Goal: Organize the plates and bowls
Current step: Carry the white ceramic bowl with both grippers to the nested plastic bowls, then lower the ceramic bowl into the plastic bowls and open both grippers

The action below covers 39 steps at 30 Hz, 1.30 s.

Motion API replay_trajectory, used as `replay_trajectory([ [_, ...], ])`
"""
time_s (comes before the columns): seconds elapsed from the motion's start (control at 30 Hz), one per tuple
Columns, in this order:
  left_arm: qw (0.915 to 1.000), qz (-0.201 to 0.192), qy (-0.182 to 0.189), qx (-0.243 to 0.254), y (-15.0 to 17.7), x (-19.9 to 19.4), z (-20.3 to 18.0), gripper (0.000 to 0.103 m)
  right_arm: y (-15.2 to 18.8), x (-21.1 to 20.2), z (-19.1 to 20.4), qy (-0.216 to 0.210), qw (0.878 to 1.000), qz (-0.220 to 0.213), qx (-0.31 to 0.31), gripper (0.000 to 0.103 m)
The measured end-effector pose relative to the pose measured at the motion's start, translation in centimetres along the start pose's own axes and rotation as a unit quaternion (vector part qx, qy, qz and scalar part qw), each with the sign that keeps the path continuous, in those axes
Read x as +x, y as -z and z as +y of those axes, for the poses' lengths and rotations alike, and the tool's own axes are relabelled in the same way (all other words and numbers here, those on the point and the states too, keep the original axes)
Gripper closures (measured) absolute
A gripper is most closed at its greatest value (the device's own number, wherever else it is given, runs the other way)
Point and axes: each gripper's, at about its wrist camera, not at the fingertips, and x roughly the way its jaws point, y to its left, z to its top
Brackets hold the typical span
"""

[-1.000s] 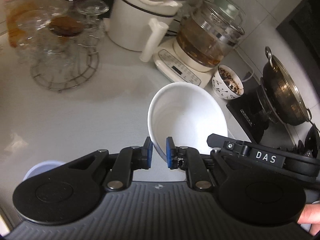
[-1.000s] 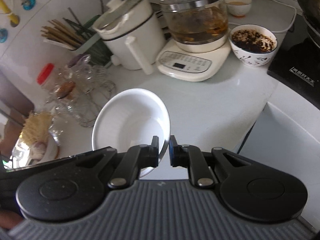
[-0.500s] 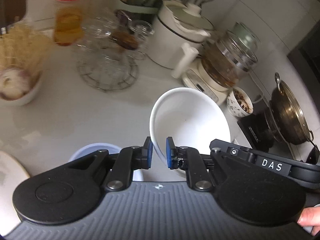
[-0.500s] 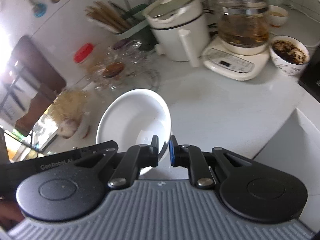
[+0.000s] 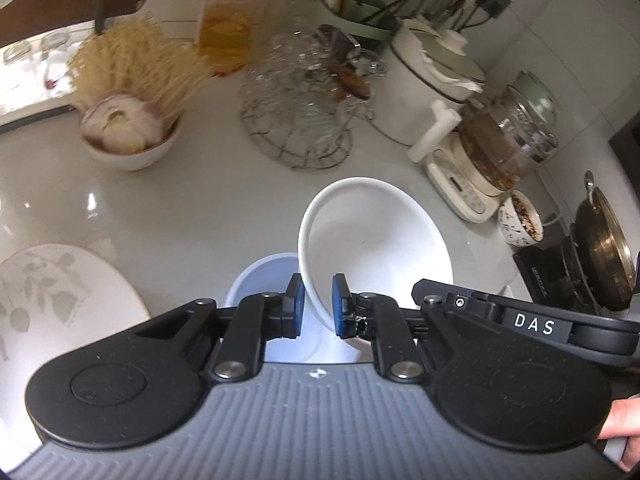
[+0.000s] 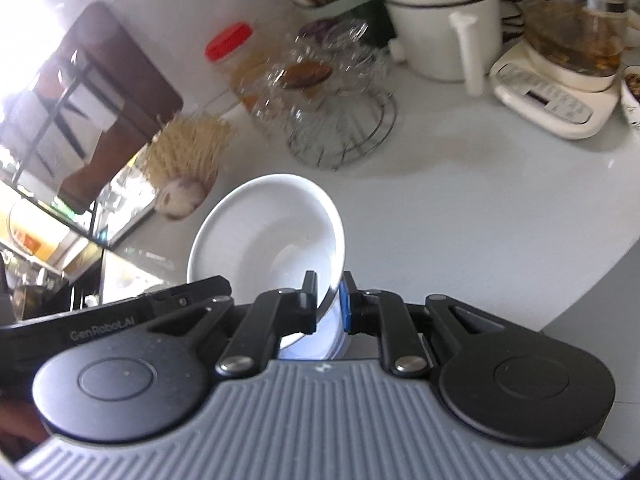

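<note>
Bowl (image 5: 372, 240) between both claws, above cup (image 5: 264, 280); plate (image 5: 60, 300) left; glass rack (image 5: 300, 120) behind.

White bowl (image 5: 374, 236) (image 6: 272, 228): plain, glossy, empty, tilted, held off counter by opposite rims. Pale blue bowl (image 5: 264, 280) (image 6: 320, 340): upright directly beneath it, near counter's front edge. Leaf-patterned plate (image 5: 60, 300): flat, front-left.

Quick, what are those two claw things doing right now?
Left gripper: closed on the rim of the white bowl.
Right gripper: closed on the opposite rim of the same bowl.
</note>
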Motion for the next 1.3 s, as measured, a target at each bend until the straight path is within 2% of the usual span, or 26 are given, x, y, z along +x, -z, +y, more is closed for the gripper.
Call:
replay_trajectory([
  [0.27, 0.9993, 0.017, -0.018, -0.027, 1.5, 0.5, 1.8, 0.087, 1.0, 1.9, 0.6, -0.007, 0.999, 0.042, -0.017, 0.088],
  [0.5, 0.9976, 0.027, -0.028, -0.058, 2.5, 1.0, 3.5, 0.085, 1.1, 2.4, 0.1, -0.002, 0.999, 0.053, -0.010, 0.087],
  [0.53, 0.9978, 0.026, -0.029, -0.053, 2.5, 0.8, 3.6, 0.082, 1.0, 2.3, -0.1, -0.003, 0.999, 0.051, -0.007, 0.084],
  [0.6, 0.9980, 0.018, -0.037, -0.049, 2.4, 0.6, 4.0, 0.069, 0.8, 2.3, -0.3, 0.006, 0.999, 0.042, -0.004, 0.072],
  [0.63, 0.9979, 0.014, -0.038, -0.050, 2.4, 0.5, 4.2, 0.060, 0.7, 2.3, -0.5, 0.008, 0.999, 0.037, -0.004, 0.056],
  [0.67, 0.9980, 0.011, -0.037, -0.051, 2.4, 0.6, 4.3, 0.058, 0.5, 2.3, -0.7, 0.007, 0.999, 0.032, -0.003, 0.044],
  [0.7, 0.9979, 0.012, -0.037, -0.052, 2.3, 0.7, 4.5, 0.058, 0.3, 2.4, -0.9, 0.009, 0.999, 0.032, -0.001, 0.043],
  [0.83, 0.9974, 0.016, -0.034, -0.060, 2.1, 1.7, 4.7, 0.058, -0.2, 2.8, -1.9, 0.007, 1.000, 0.027, 0.011, 0.044],
  [1.03, 0.9970, 0.026, -0.034, -0.064, 2.4, 2.9, 4.5, 0.058, 0.0, 3.4, -2.9, -0.008, 0.998, 0.055, 0.038, 0.045],
  [1.1, 0.9968, 0.030, -0.034, -0.066, 2.5, 3.0, 4.4, 0.058, 0.3, 3.3, -3.0, -0.012, 0.997, 0.064, 0.038, 0.049],
  [1.17, 0.9970, 0.029, -0.034, -0.064, 2.7, 3.0, 4.2, 0.058, 0.5, 3.1, -3.1, -0.023, 0.996, 0.071, 0.041, 0.062],
  [1.3, 0.9968, 0.026, -0.036, -0.066, 2.6, 3.1, 4.2, 0.058, 0.3, 3.0, -2.6, -0.034, 0.997, 0.072, 0.020, 0.077],
])
